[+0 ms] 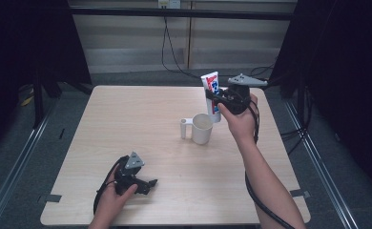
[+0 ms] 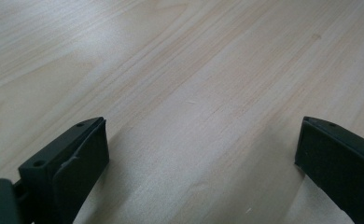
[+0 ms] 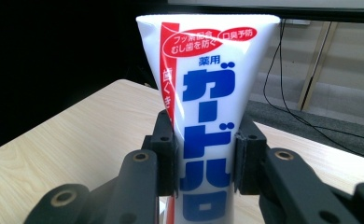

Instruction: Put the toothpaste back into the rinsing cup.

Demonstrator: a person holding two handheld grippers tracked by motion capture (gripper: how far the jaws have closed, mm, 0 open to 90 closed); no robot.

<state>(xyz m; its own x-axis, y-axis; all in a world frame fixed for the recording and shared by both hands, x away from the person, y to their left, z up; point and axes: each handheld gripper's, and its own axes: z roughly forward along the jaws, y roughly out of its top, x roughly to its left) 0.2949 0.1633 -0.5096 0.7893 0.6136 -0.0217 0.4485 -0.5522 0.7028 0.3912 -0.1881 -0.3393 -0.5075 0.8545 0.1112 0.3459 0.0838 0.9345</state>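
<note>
Right tongs [image 3: 203,158] clamped on white toothpaste tube [image 3: 208,93], tube upright, crimped end up, held above white mug [image 1: 201,128] near desk [image 1: 141,119] centre; lower end possibly inside mug rim, hard to tell. Left tongs [image 1: 148,183] spread apart, nothing between, resting low on near-left desk.

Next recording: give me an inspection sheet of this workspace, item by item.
Surface: pale wood table, bare apart from the mug.
Job's things: toothpaste tube held upright, crimped end up, above the white mug; the mug stands upright, handle to the left.
Clutter: nothing seen.
Grippers: right gripper shut on the tube; left gripper open, low over the table's near left.
Cables: one trails from each gripper; a black cable hangs down the back wall.
Surroundings: grey floor, dark curtains at both sides.
</note>
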